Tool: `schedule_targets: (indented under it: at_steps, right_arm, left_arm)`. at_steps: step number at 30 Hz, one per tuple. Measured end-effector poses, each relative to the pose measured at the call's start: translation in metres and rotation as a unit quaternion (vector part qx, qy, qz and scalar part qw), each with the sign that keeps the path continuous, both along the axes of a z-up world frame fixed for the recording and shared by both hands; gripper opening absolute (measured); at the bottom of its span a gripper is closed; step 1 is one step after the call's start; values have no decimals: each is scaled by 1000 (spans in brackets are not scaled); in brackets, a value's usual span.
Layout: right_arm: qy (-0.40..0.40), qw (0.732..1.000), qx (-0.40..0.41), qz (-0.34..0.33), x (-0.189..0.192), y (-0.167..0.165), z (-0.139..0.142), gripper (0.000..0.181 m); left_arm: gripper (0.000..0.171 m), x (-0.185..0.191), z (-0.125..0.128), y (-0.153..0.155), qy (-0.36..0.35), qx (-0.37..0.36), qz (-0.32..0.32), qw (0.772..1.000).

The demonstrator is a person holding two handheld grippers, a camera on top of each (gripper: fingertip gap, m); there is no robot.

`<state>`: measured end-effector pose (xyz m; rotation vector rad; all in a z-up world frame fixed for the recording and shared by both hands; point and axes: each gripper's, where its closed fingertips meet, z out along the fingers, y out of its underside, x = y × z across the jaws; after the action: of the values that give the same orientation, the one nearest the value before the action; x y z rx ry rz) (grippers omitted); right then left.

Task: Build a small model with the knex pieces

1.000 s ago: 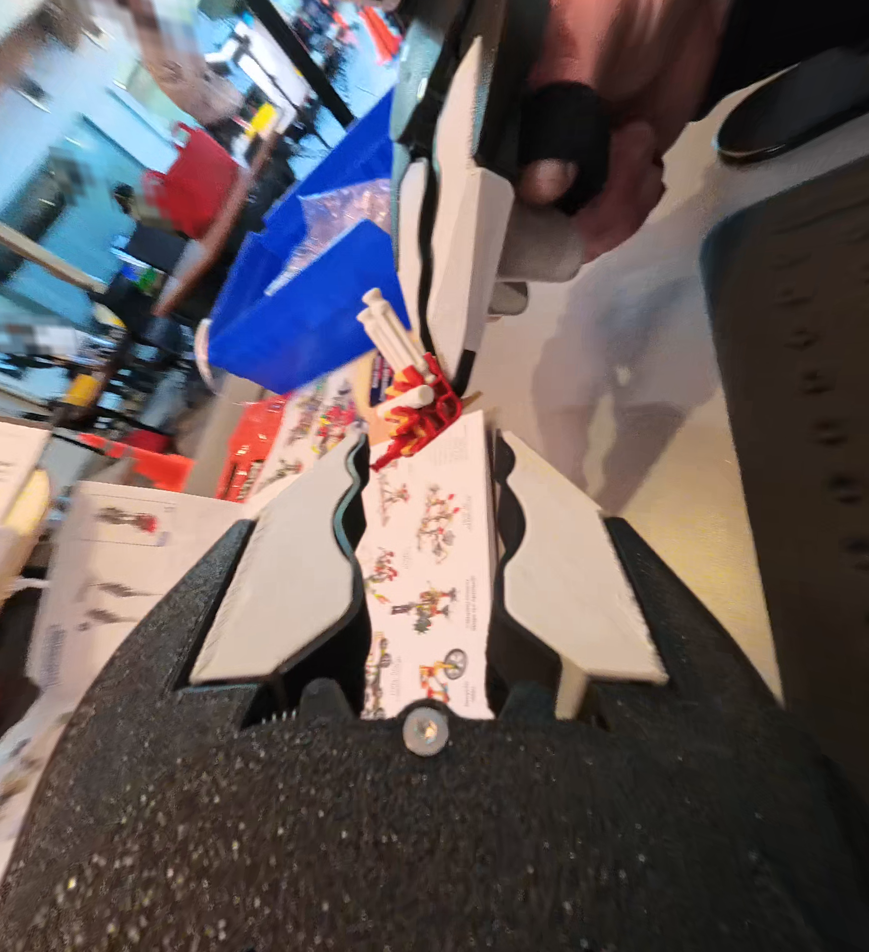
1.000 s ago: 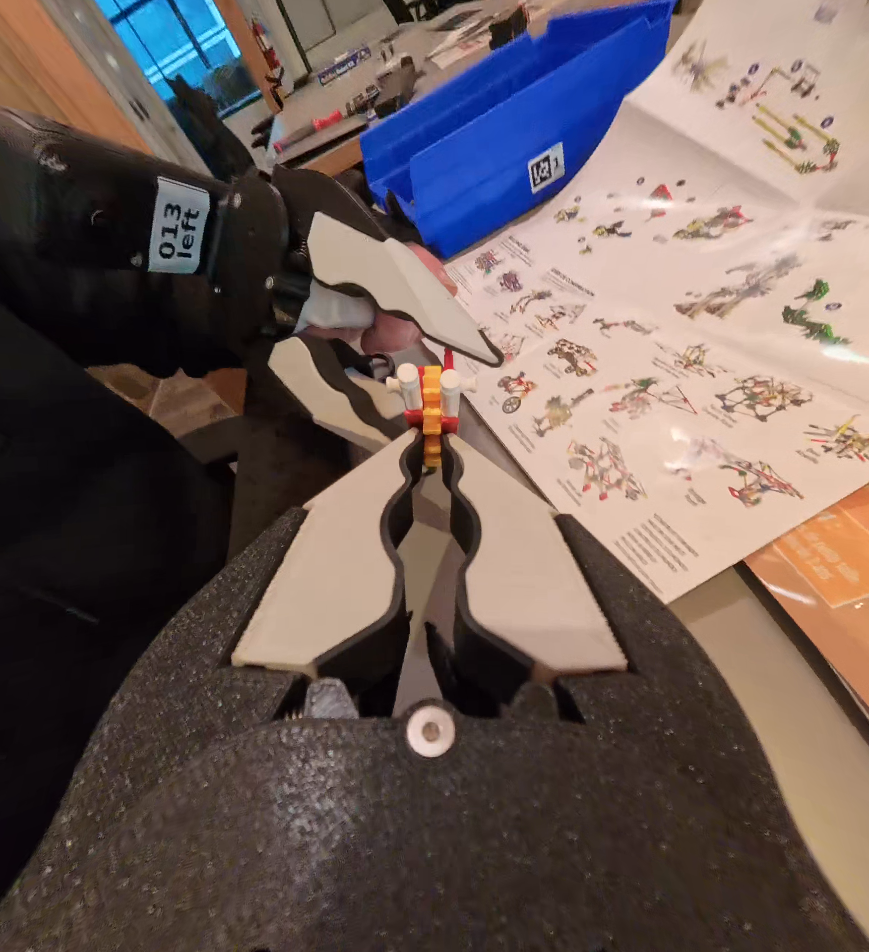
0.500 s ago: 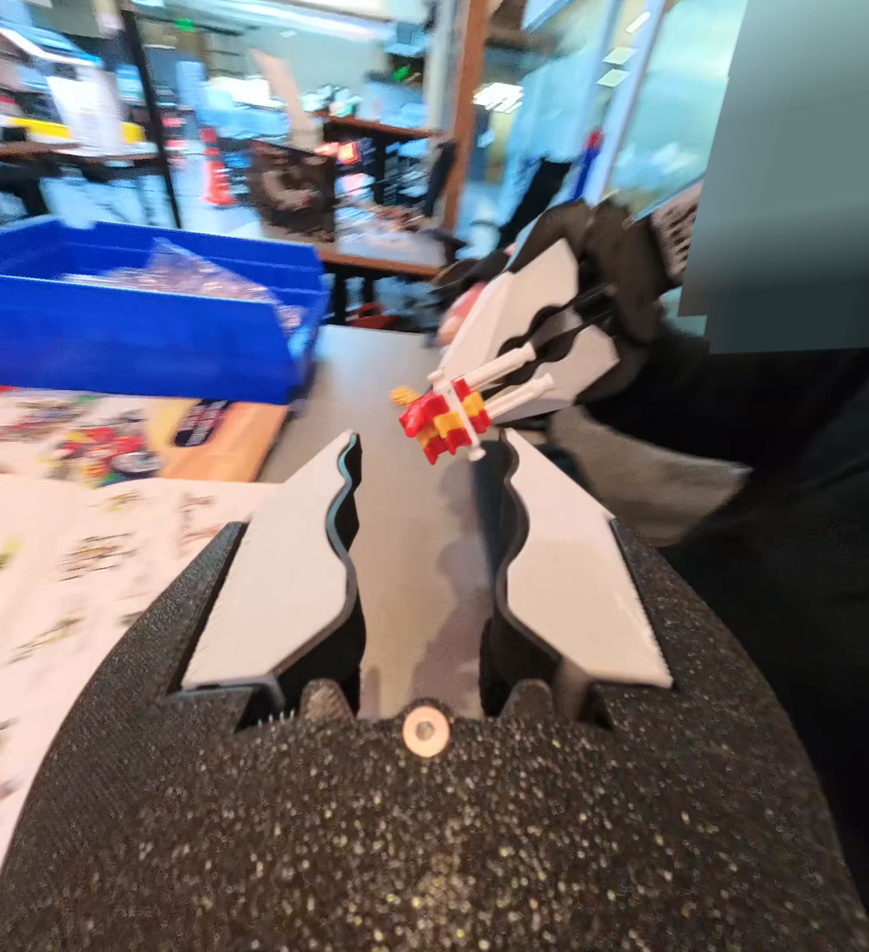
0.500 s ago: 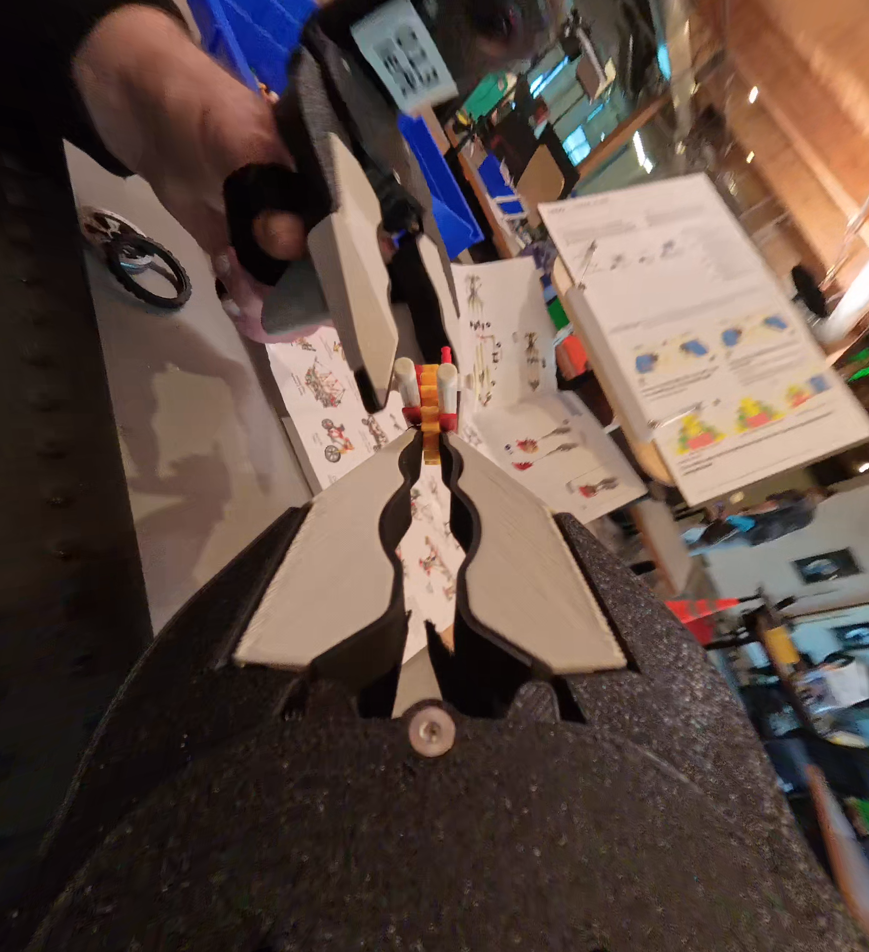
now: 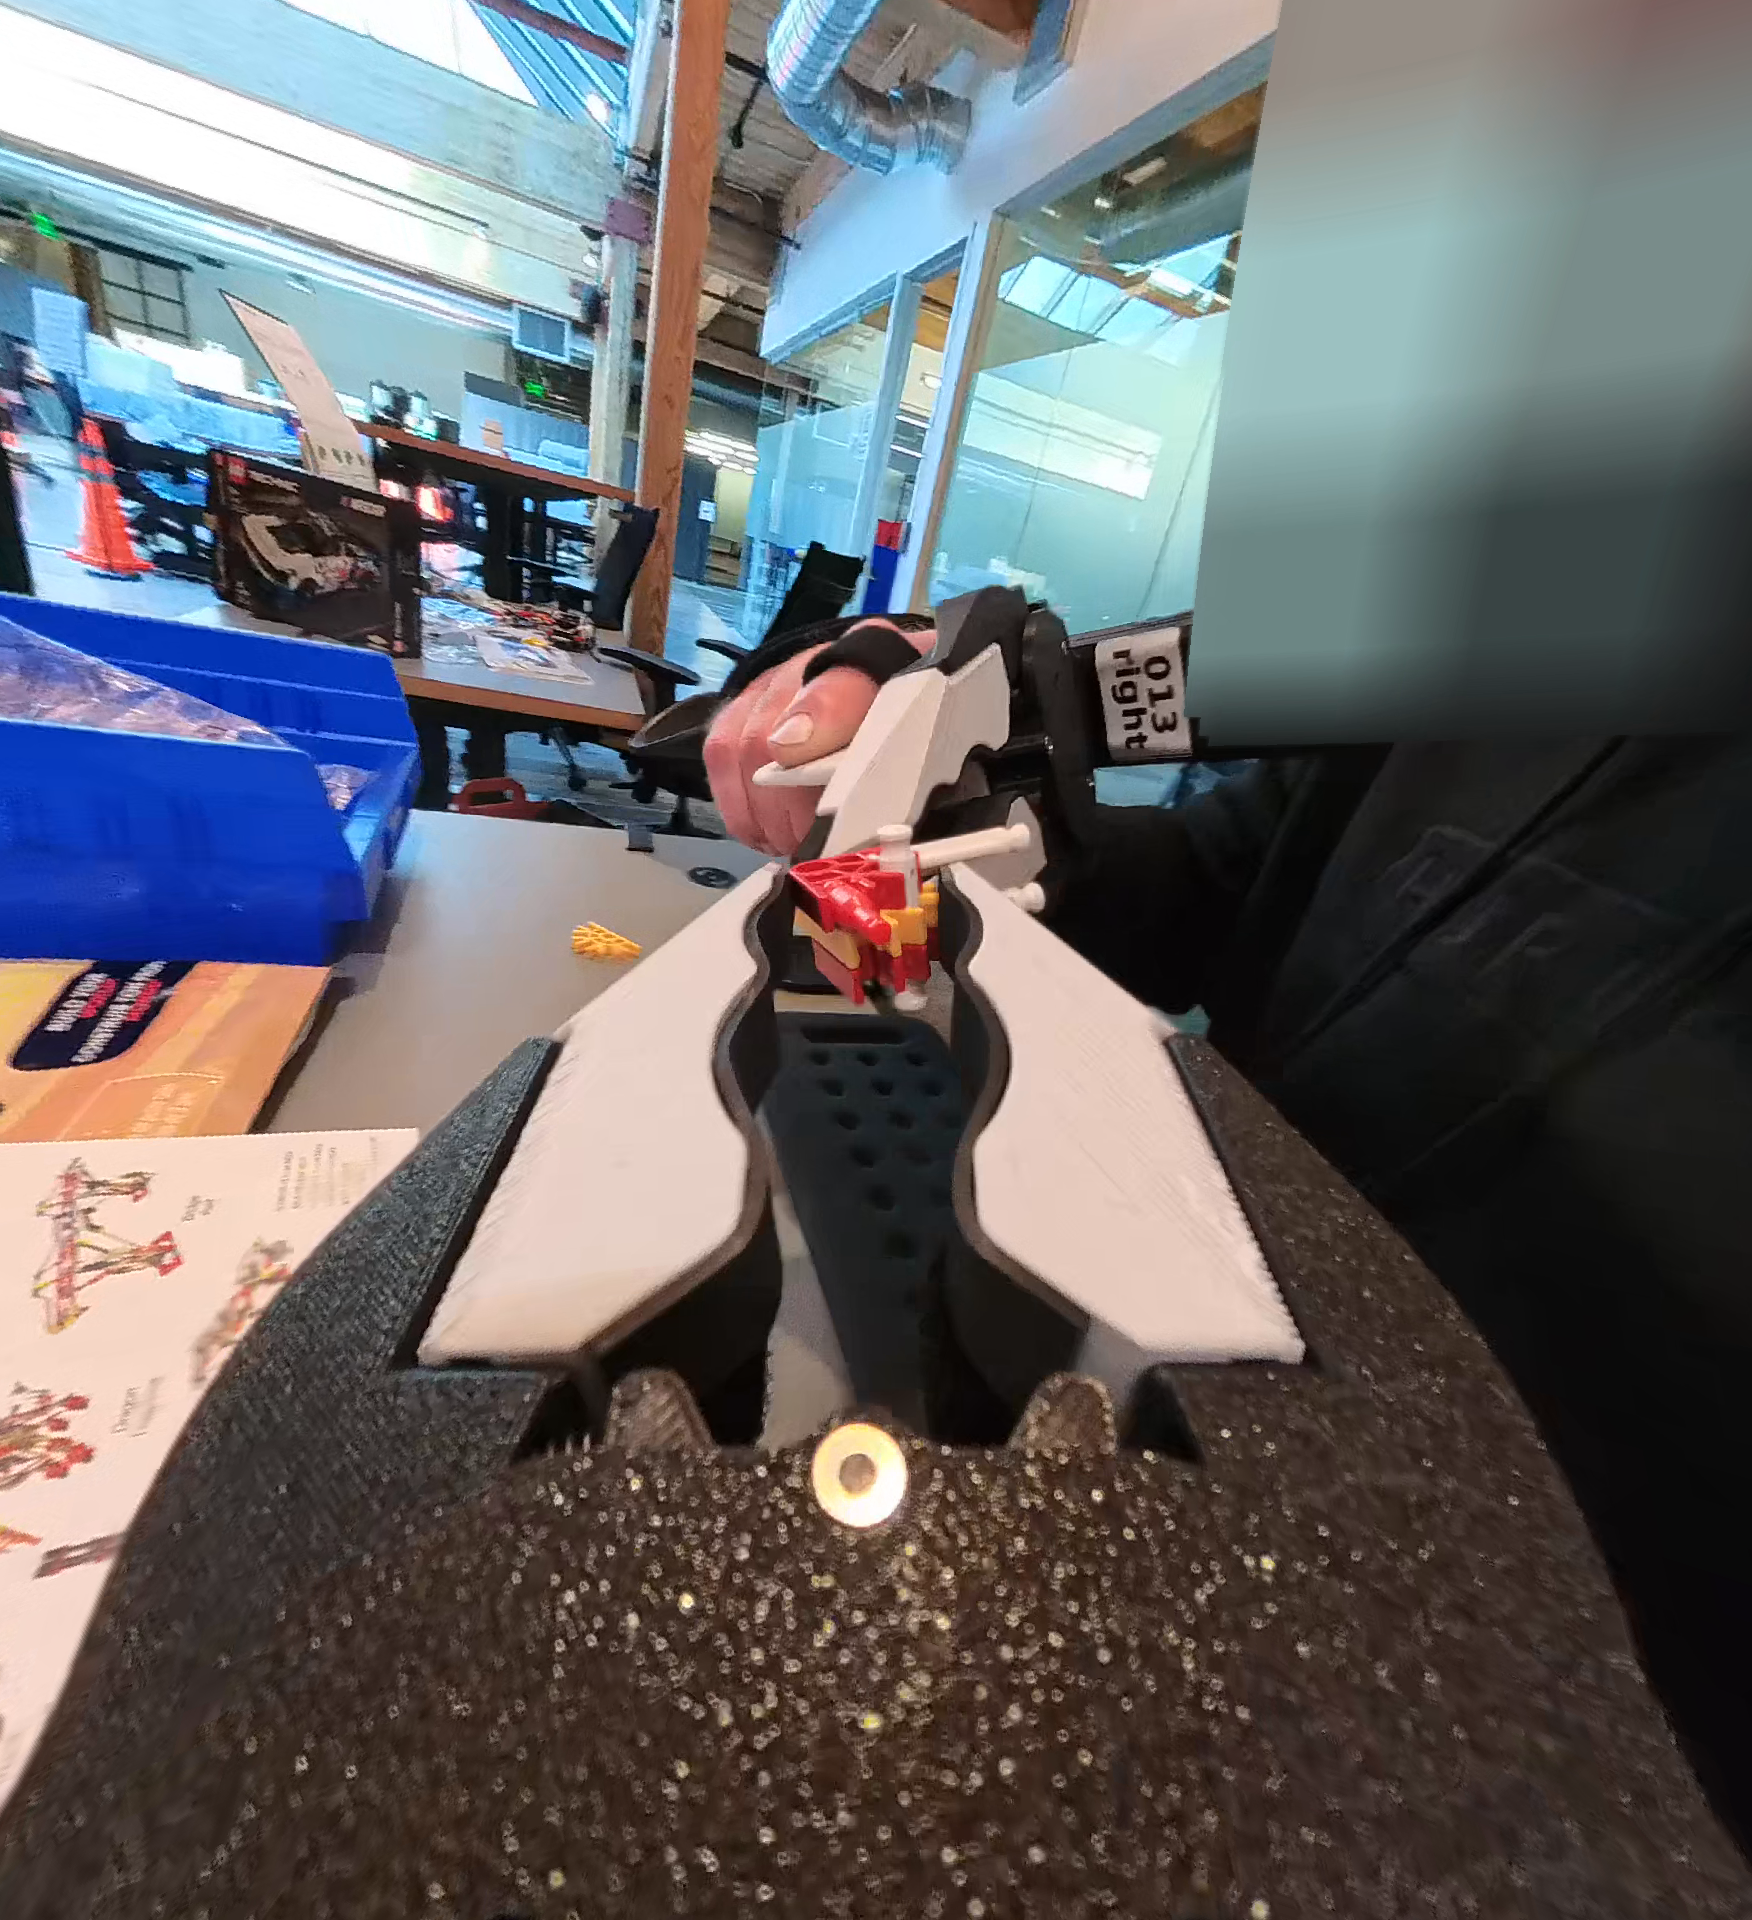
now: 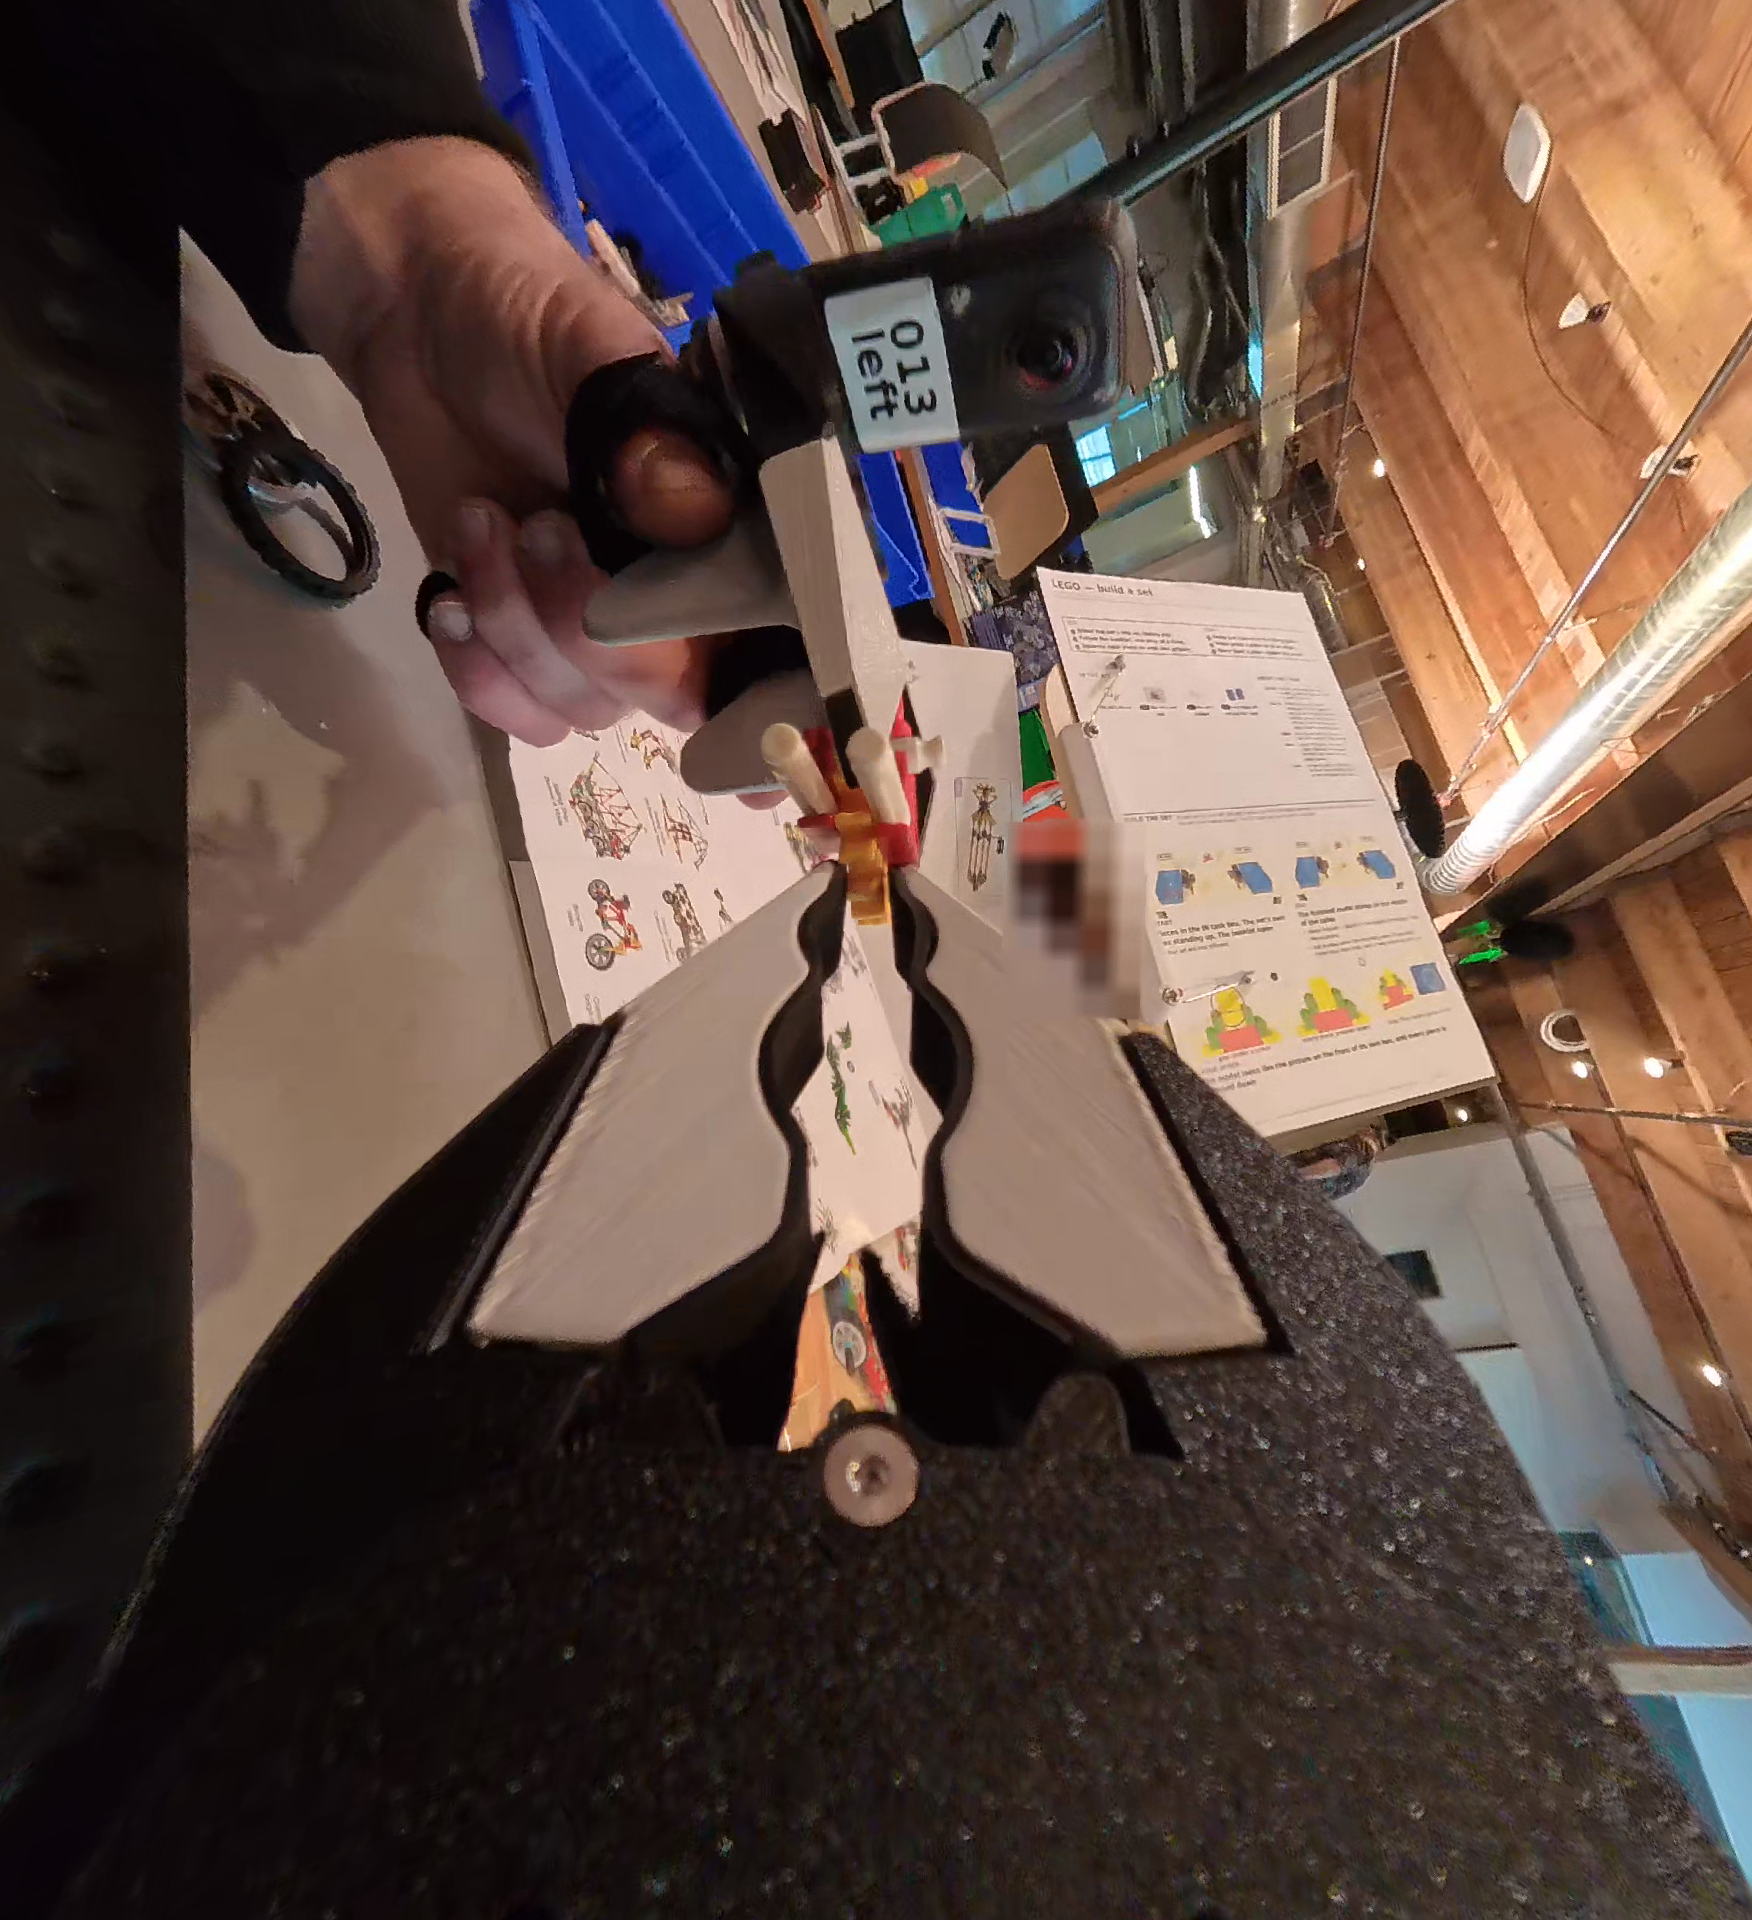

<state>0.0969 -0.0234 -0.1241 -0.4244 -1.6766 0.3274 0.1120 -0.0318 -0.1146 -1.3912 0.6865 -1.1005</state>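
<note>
A small toy assembly (image 5: 851, 909) of red and yellow connectors with white rods hangs in the air between both grippers. My left gripper (image 5: 864, 888) has its jaws narrowed on the red connectors, which fill the gap between its tips. My right gripper (image 6: 864, 878) is shut on the assembly's yellow connector (image 6: 867, 883), with the white rods (image 6: 877, 774) sticking out past its tips. The right gripper (image 5: 913, 748) comes at the assembly from above in the left wrist view. The left gripper (image 6: 830, 665) meets it from the far side in the right wrist view. A hand holds each gripper.
A blue bin (image 5: 124, 831) with a clear bag stands at the left. A picture instruction sheet (image 5: 72, 1299) and an orange box (image 5: 145, 1039) lie on the grey table (image 5: 477, 966). A loose yellow connector (image 5: 605, 940) and a black tyre (image 6: 306, 520) lie there too. A black dotted mat (image 5: 872, 1122) lies below. The grippers are tip to tip, or close to it.
Both views swung sharply as the grippers turned. My left gripper was open and apart from the assembly; it has moved in and its jaws have narrowed around the red connectors. The right gripper kept its hold.
</note>
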Motion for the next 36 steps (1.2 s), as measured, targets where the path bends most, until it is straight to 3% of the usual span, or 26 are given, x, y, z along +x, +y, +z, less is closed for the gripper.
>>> schedule_targets:
  at_steps: [5,9,13,19,36]
  right_arm:
    - [-30,998,-55,-15,5,18,-9,21]
    - [-67,972,-224,23,12,16,-13,38]
    - [-41,934,-351,62,8,9,10,40]
    - [-46,932,-360,22,-12,14,1,35]
    - [6,936,-352,-3,-17,25,-3,26]
  left_arm:
    - [24,-12,8,9,20,38,61,997]
    - [24,-20,8,19,89,92,131,983]
    - [24,-21,7,24,148,137,175,964]
    - [24,-19,1,29,187,156,204,948]
    - [25,-25,-5,38,183,134,216,950]
